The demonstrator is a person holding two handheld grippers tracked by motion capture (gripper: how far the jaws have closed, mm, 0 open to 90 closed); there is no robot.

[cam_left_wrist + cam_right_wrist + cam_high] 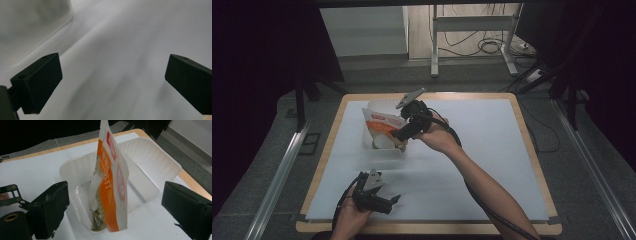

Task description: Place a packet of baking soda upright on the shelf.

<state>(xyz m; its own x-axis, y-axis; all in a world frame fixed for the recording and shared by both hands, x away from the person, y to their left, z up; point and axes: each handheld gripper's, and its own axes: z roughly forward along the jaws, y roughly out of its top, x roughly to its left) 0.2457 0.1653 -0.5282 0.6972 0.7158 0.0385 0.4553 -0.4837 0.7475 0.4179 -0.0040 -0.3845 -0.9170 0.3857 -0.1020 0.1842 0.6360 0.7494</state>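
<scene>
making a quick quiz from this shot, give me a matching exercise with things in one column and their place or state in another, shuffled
Things:
1. orange and white foil pouch
2. clear plastic tub
3. left gripper
4. right gripper

Places or states:
A. open, low over the white sheet near the table's front edge
B. standing upright inside a container
C. open, on either side of the pouch
D. sitting on the white sheet, toward the far left of the table

Pairs: 1-B, 2-D, 3-A, 4-C
</scene>
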